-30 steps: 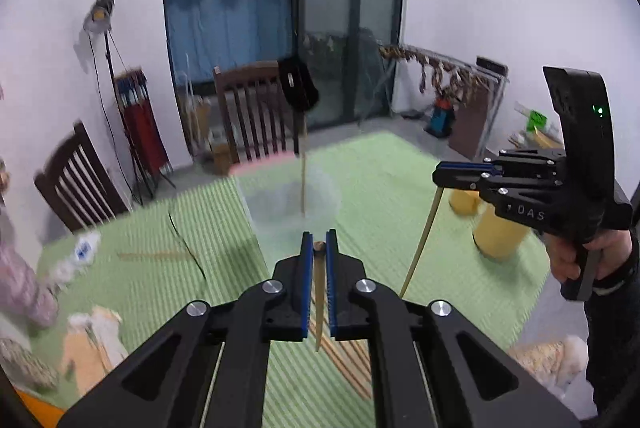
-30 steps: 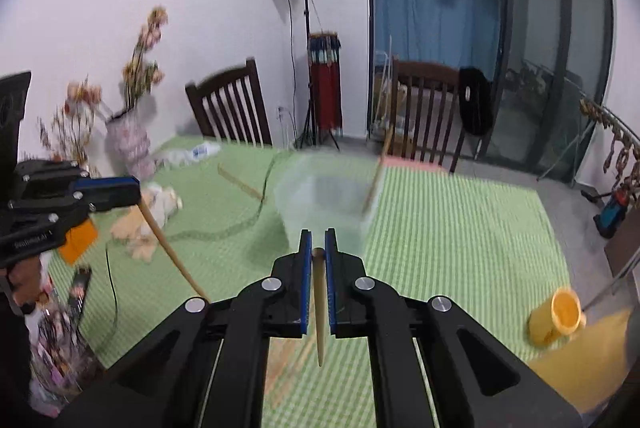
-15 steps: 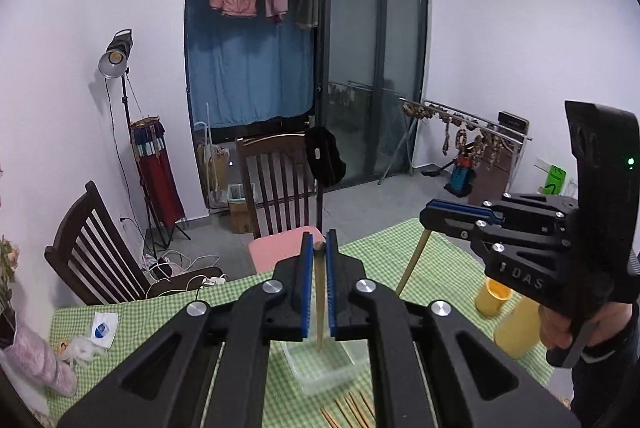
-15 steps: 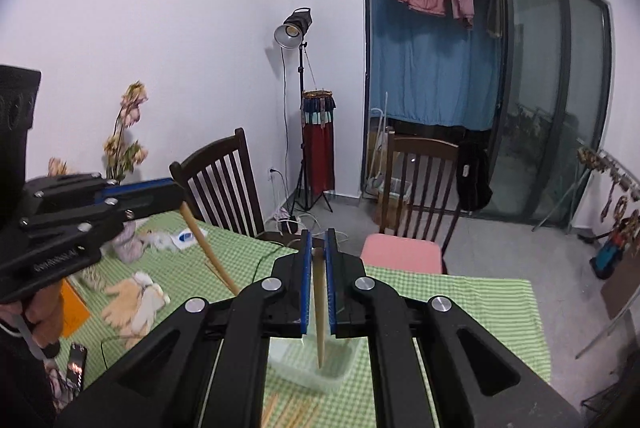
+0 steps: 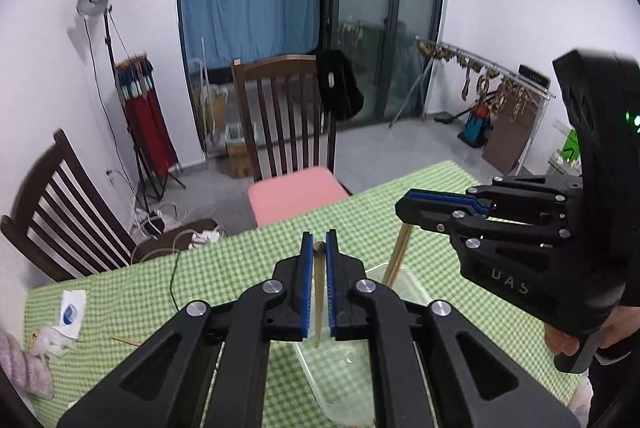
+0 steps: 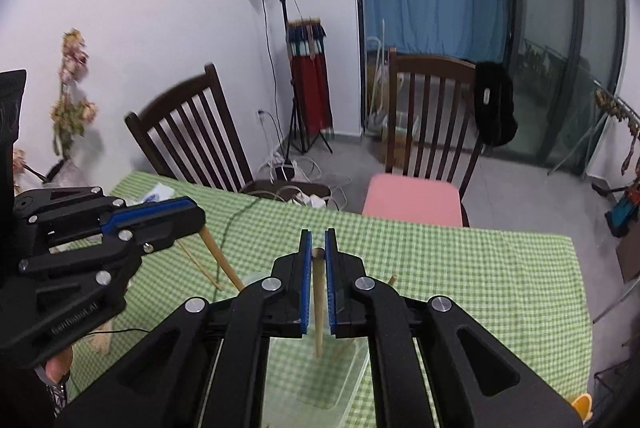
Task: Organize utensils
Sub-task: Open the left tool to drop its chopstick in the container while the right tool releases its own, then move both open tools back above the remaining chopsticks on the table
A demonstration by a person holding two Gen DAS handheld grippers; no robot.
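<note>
My left gripper (image 5: 319, 243) is shut on a wooden chopstick (image 5: 319, 304) that hangs point down over a clear plastic container (image 5: 352, 376) on the green checked tablecloth (image 5: 224, 268). In the right wrist view it shows at the left (image 6: 197, 218), its chopstick (image 6: 222, 257) slanting down toward the container. My right gripper (image 6: 319, 242) is shut on another chopstick (image 6: 319, 312), also over the container (image 6: 324, 384). From the left wrist view the right gripper (image 5: 403, 209) is at the right, its chopstick (image 5: 398, 256) reaching down to the container's far rim.
Two dark wooden chairs stand at the table's far side, one with a pink cushion (image 5: 296, 194). Loose chopsticks (image 6: 198, 264) lie on the cloth to the left, beside a thin cable. A tissue pack (image 5: 71, 312) and a flower vase sit far left; a yellow cup (image 6: 582, 404) near right.
Both grippers have swept across the table with their chopsticks still held. The clear container, ahead of them a second ago, now lies right beneath both fingertips.
</note>
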